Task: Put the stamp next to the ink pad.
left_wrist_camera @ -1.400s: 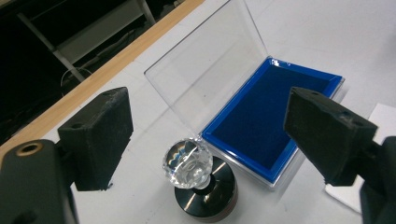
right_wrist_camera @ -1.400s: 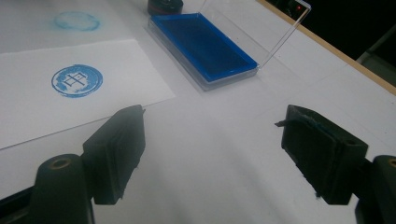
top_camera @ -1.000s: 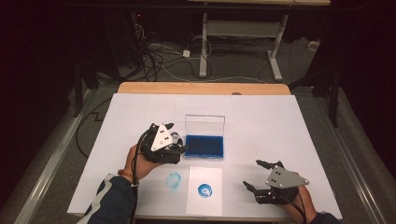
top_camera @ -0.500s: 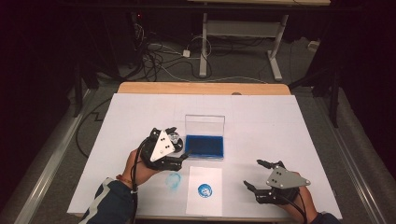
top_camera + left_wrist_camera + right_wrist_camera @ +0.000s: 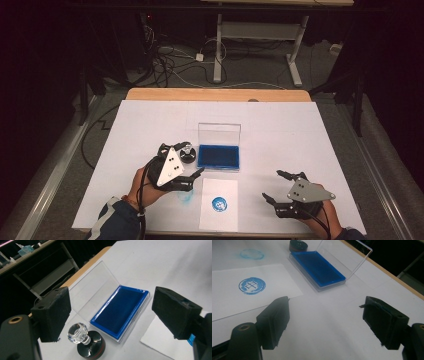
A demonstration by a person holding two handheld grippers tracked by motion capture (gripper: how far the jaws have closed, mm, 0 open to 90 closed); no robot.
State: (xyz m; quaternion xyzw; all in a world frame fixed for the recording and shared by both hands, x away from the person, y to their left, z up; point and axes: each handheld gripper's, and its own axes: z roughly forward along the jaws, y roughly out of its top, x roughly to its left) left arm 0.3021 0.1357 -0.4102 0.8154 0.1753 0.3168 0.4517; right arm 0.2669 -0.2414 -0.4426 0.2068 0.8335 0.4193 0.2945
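At the left of the high view, the left gripper (image 5: 192, 178) is held low over the white table cover (image 5: 310, 130), its jaws spread wide with nothing gripped. The stamp (image 5: 86, 342), a black round base with a faceted clear knob, is seen in the left gripper view standing upright just ahead of the left jaw's pad, apart from both pads and not between them. Just beside the stamp, the ink pad case (image 5: 218, 156) lies with its clear lid raised; in the left gripper view it is framed in the gap between the jaws, farther off. The left hand is wrapped around the gripper body, with the forearm entering from the bottom edge, and the jaws are pointed towards the sheet of paper (image 5: 220, 187). On that sheet a round blue stamped mark (image 5: 219, 203) is seen; a fainter blue smudge (image 5: 185, 196) lies on the cover beside it, partly hidden by the left gripper.

At the right, the right gripper (image 5: 275, 186) is held near the table's front edge, well apart from the stamp, jaws wide open and empty. The right hand is cut off by the bottom edge.
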